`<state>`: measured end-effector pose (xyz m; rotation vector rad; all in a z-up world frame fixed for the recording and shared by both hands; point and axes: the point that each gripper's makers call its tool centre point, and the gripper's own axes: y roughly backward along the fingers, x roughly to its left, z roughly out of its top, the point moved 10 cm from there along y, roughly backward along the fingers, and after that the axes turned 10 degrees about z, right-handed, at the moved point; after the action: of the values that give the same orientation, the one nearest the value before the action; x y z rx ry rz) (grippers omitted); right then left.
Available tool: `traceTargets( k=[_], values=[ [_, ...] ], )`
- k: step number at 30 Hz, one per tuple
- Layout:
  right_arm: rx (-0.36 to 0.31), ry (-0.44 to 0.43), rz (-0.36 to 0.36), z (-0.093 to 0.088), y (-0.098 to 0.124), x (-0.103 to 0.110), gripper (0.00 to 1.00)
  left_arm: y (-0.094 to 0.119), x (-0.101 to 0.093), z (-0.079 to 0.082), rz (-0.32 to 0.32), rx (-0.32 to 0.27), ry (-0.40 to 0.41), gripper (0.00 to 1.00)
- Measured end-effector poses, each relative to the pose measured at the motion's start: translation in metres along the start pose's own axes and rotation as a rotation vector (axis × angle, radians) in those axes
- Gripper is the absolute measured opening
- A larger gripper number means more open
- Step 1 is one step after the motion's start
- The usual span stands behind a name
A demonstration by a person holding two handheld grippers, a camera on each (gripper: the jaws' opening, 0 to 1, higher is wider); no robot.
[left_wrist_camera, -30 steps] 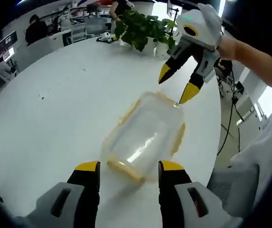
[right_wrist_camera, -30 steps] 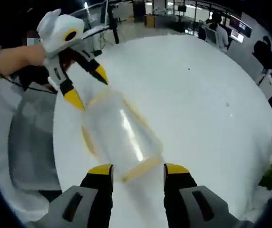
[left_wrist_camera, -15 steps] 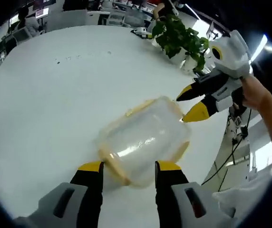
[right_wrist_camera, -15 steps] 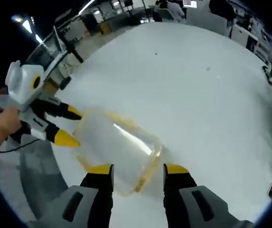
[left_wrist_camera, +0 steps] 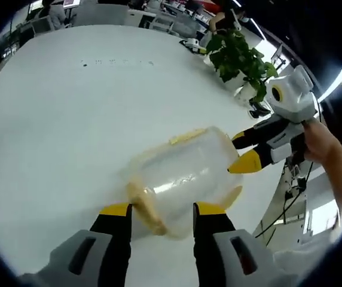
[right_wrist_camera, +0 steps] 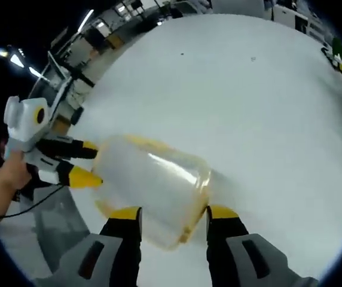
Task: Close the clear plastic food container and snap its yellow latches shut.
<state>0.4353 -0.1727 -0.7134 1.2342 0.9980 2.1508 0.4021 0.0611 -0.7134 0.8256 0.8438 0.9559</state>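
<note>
Here the clear plastic food container (left_wrist_camera: 183, 179) lies on the white desk (left_wrist_camera: 57, 119), between the two hand-held grippers, which come at it from opposite ends.

In the left gripper view, the left hand-held gripper (left_wrist_camera: 162, 210) has its jaws parted, with the container's near end sitting in the gap between the yellow tips; whether the tips touch the plastic is not clear. A yellow latch (left_wrist_camera: 146, 209) hangs at this near end, and another yellow latch (left_wrist_camera: 186, 137) shows along the far upper edge. At the container's other end the right hand-held gripper (left_wrist_camera: 243, 150), held by a person's hand (left_wrist_camera: 320, 140), has its two yellow tips spread apart, the lower one right at the container's edge. A potted plant (left_wrist_camera: 238, 57) stands on the desk beyond it.

In the right gripper view, the right hand-held gripper (right_wrist_camera: 172, 212) is likewise spread, the container (right_wrist_camera: 153, 185) reaching into the gap between its tips. The left hand-held gripper (right_wrist_camera: 87, 161) meets the container's far end, one tip above and one below it.
</note>
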Motion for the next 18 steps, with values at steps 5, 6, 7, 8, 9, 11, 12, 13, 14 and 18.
traceTargets(
  k=[5, 6, 7, 8, 9, 11, 12, 13, 14, 18],
  values=[
    [0.011, -0.003, -0.008, 0.0014, -0.0030, 0.0026, 0.40, -0.0005, -0.0004, 0.0005, -0.011, 0.014, -0.002, 0.36],
    [0.013, -0.005, -0.009, 0.0011, -0.0028, 0.0034, 0.40, -0.0016, 0.0000, 0.0009, -0.018, 0.017, 0.007, 0.36],
    [0.015, -0.002, -0.009, 0.0011, -0.0028, 0.0036, 0.40, -0.0020, 0.0003, 0.0012, -0.018, 0.017, 0.006, 0.35],
    [0.017, -0.005, -0.008, 0.0010, -0.0031, 0.0034, 0.39, -0.0035, -0.0063, 0.0031, -0.086, 0.006, 0.020, 0.33],
    [0.018, -0.004, -0.007, 0.0011, -0.0038, 0.0034, 0.39, -0.0024, -0.0013, 0.0028, -0.038, 0.017, 0.008, 0.33],
    [0.018, -0.012, -0.005, 0.0010, -0.0043, 0.0037, 0.38, -0.0023, -0.0013, 0.0027, -0.040, 0.021, 0.010, 0.33],
    [0.004, -0.056, -0.019, 0.0020, -0.0053, 0.0032, 0.37, -0.0019, -0.0021, 0.0021, -0.035, 0.016, 0.013, 0.32],
    [0.008, -0.046, -0.014, 0.0022, -0.0060, 0.0017, 0.36, -0.0020, -0.0028, 0.0016, -0.030, 0.012, 0.012, 0.32],
    [0.003, -0.049, -0.004, 0.0016, -0.0058, 0.0014, 0.34, -0.0023, -0.0017, 0.0020, -0.032, 0.012, 0.011, 0.32],
    [0.019, -0.066, 0.003, -0.0046, -0.0071, 0.0005, 0.34, -0.0046, -0.0022, 0.0026, -0.029, 0.013, 0.012, 0.31]
  ],
)
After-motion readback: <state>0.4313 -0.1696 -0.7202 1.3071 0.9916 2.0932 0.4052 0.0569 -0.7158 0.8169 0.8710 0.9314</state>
